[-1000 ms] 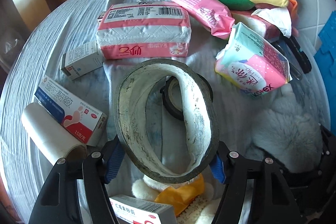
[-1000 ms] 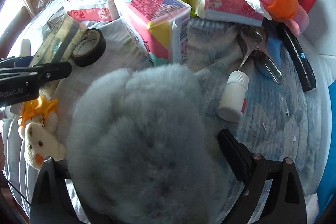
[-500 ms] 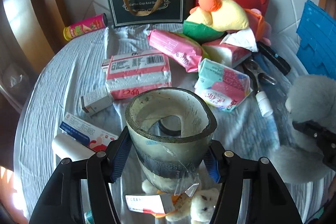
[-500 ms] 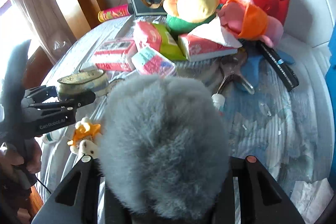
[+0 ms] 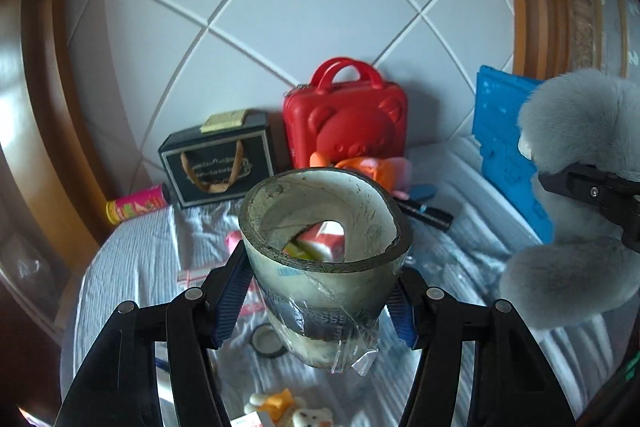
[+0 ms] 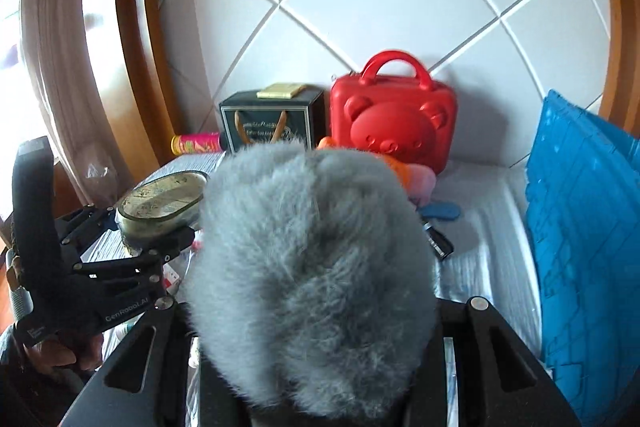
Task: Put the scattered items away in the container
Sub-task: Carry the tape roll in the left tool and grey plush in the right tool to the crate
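L tool (image 5: 322,301) is clamped across a wide, light, squashable tape roll (image 5: 324,251) bulging ahead of its pads, best pinched mid-wall, w/ R tool (image 6: 316,351) closed deep into a soft grey fluffy toy (image 6: 312,263), both raised above the desk (image 5: 132,267).

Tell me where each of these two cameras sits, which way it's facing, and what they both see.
Left wrist: sits behind the left gripper, aimed over the table at the tiled wall; its fingers clamp a big tape roll.
Right wrist: sits behind the right gripper, same heading; grey fluffy item fills the jaws, and a hand shows at left.
Shared: red bear case, black gift bag, blue crate, and each other's gripper.
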